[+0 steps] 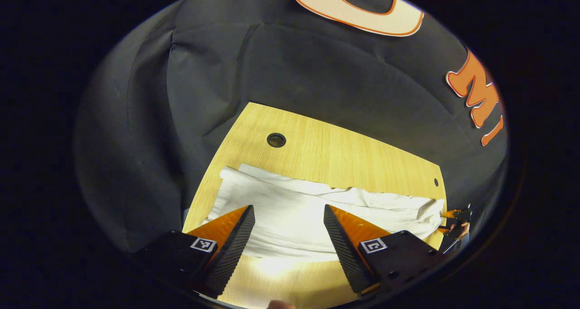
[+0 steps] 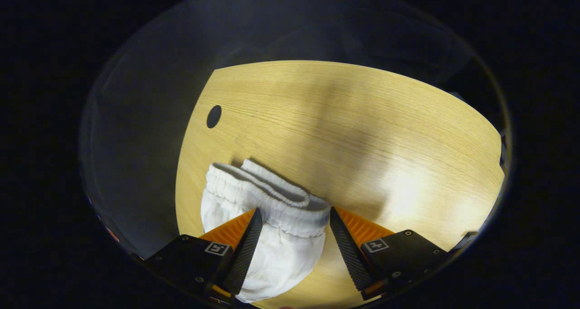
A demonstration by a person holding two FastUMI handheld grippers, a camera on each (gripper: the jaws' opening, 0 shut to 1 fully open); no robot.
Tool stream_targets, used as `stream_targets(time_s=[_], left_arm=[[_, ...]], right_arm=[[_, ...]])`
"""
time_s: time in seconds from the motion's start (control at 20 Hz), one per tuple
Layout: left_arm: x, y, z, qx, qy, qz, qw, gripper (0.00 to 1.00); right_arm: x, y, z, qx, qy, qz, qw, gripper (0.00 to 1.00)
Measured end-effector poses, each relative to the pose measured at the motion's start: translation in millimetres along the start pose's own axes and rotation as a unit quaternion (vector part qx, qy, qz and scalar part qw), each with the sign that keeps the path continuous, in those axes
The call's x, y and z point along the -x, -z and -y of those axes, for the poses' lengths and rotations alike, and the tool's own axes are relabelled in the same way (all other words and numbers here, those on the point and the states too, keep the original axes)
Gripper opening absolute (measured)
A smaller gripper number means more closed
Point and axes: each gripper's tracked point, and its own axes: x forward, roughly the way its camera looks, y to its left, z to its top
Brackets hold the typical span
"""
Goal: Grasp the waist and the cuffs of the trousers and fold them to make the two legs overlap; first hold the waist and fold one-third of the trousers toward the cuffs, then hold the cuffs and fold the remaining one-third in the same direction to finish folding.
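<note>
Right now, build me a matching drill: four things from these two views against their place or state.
Things:
1. left tool
2. elastic waistband
3. round hole
4. trousers

Place or state:
A. in the bare wood beyond the cloth
B. open, above the white cloth
C. gathered, between the right tool's open fingers
D. white, stretched across the table

Pairs: 1-B, 2-C, 3-A, 4-D

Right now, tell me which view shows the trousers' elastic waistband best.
The right gripper view: the gathered waistband sits close up between the open right claw. The left gripper view shows the trousers lying lengthwise on the table, the waistband too far off to make out.
</note>
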Motion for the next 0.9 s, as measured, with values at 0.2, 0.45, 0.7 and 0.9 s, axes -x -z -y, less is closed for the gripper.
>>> stream_targets(time_s=[0.2,0.45,0.7,0.9], left_arm=[[5,4,8,-0.009,-0.002,0.002,1.000,1.00],[2,29,25,0.005,0.009,-0.007,1.000,1.00],[5,56,27,0.022,0.019,-0.019,0.999,1.00],[11,66,28,0.024,0.023,-0.008,0.999,1.00]], right_arm=[[-5,-9,4,-0.011,0.042,-0.004,0.999,0.87],[-14,-7,-1,-0.009,0.055,0.005,0.998,0.49],[-11,-5,-3,-0.048,-0.017,0.021,0.998,0.17],[8,-5,-10,-0.044,-0.082,0.048,0.994,0.15]])
